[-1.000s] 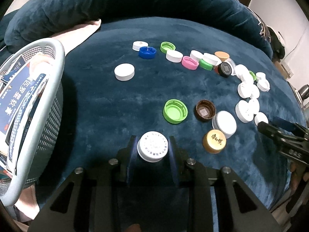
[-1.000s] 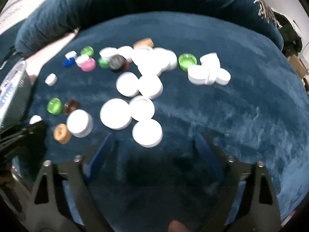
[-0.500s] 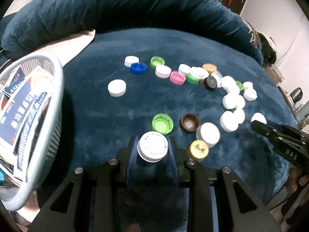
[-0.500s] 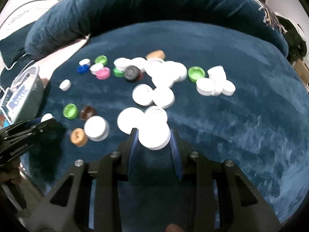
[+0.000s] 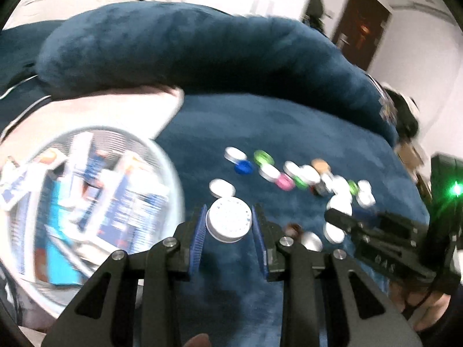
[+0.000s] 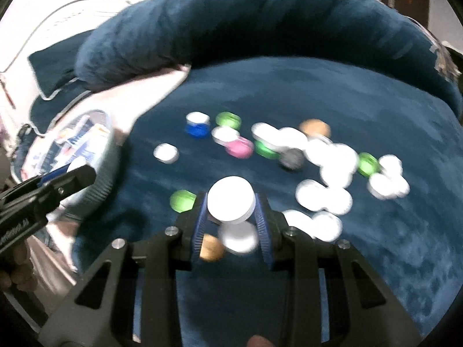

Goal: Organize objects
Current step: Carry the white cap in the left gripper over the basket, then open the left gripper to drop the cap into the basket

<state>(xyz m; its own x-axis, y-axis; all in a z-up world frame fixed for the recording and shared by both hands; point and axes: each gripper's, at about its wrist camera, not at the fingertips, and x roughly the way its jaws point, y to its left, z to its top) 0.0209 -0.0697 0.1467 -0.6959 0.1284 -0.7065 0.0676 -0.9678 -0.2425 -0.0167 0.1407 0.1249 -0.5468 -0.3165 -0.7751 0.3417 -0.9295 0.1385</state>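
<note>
My left gripper [image 5: 228, 225] is shut on a white bottle cap [image 5: 229, 222] with embossed lettering, held above the blue plush surface beside a grey mesh basket [image 5: 170, 173]. My right gripper [image 6: 231, 205] is shut on a plain white cap [image 6: 231, 202], lifted above the scattered caps. In the right wrist view the left gripper [image 6: 62, 180] shows at the left edge near the basket [image 6: 107, 156]. In the left wrist view the right gripper [image 5: 337, 217] shows at the right with a white cap [image 5: 334, 232] under its tip.
Several loose caps lie on the blue cushion: white [image 6: 165, 152], blue [image 6: 197, 129], green [image 6: 228, 119], pink [image 6: 240, 147], orange [image 6: 315, 127], black [image 6: 292, 159]. The basket holds blue and white packets [image 5: 115, 202]. A thick blue bolster [image 5: 202, 49] rims the back.
Both grippers have lifted with their caps and swung left toward the basket. The views are blurred by the motion. The basket now fills more of the left wrist view.
</note>
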